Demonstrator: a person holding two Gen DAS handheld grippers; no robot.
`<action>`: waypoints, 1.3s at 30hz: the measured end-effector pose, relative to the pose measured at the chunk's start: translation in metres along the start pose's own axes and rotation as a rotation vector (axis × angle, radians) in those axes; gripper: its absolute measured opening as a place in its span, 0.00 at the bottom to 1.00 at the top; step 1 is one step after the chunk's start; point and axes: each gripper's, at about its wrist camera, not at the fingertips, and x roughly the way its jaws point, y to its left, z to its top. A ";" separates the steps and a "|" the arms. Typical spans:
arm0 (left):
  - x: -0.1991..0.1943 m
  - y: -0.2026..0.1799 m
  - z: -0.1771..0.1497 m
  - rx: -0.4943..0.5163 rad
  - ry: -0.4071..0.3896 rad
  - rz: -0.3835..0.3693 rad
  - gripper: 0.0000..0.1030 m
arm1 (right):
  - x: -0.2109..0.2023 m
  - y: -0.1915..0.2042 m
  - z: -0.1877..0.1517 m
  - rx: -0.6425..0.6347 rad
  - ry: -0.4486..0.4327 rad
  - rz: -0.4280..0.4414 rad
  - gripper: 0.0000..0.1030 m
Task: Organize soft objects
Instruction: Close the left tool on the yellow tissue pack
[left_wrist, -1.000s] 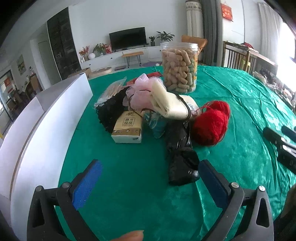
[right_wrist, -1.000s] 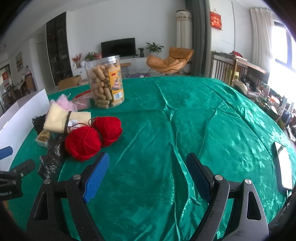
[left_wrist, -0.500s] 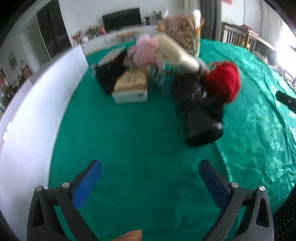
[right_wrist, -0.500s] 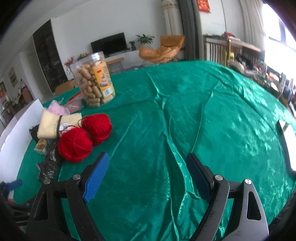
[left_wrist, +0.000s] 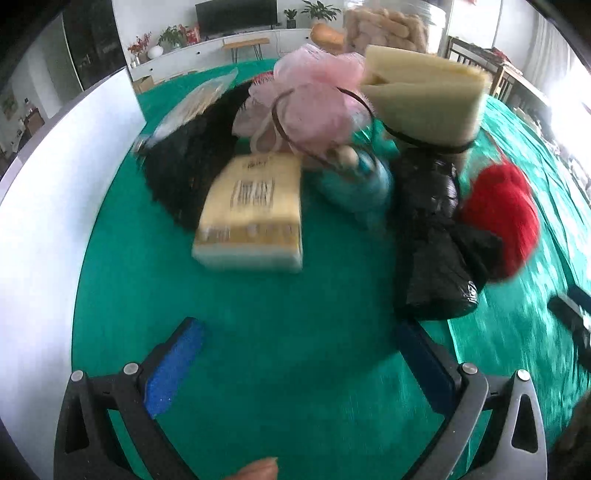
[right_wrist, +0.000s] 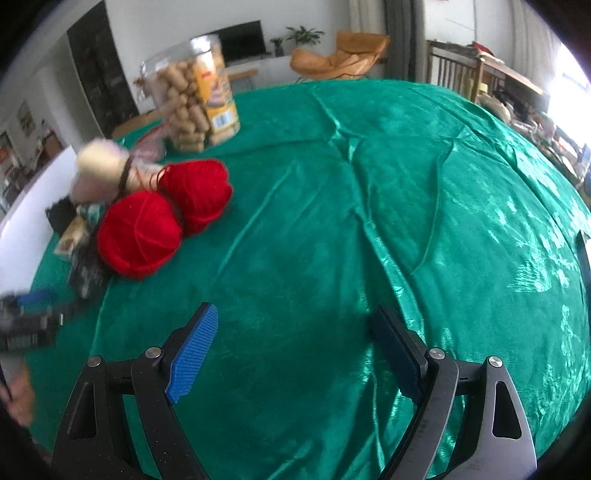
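A heap of soft items lies on the green cloth: a tissue pack (left_wrist: 251, 214), a pink mesh puff (left_wrist: 314, 99), a cream folded cloth (left_wrist: 424, 96) bound by a dark band, a black fuzzy item (left_wrist: 188, 166), a black plastic bag (left_wrist: 432, 243) and red yarn (left_wrist: 498, 218). My left gripper (left_wrist: 299, 354) is open just short of the tissue pack and the bag. In the right wrist view two red yarn balls (right_wrist: 147, 225) sit left of centre. My right gripper (right_wrist: 295, 350) is open over bare cloth, right of the yarn.
A white box wall (left_wrist: 44, 206) runs along the left of the heap. A clear jar of snacks (right_wrist: 195, 107) stands behind the yarn. A teal object (left_wrist: 354, 184) lies under the puff. A dark flat device (right_wrist: 583, 254) lies at the right edge of the table.
My left gripper has moved forward, so the heap looks much closer. My right gripper has tilted and shifted left toward the yarn. Both stay open.
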 end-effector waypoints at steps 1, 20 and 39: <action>0.002 0.001 0.005 -0.002 -0.004 0.001 1.00 | 0.000 0.002 -0.001 -0.009 0.001 -0.007 0.85; 0.004 0.006 0.009 -0.024 -0.125 0.014 1.00 | 0.003 0.011 -0.005 -0.066 0.002 -0.059 0.87; -0.001 0.022 0.015 0.039 -0.038 -0.066 1.00 | 0.003 0.011 -0.005 -0.066 0.002 -0.058 0.87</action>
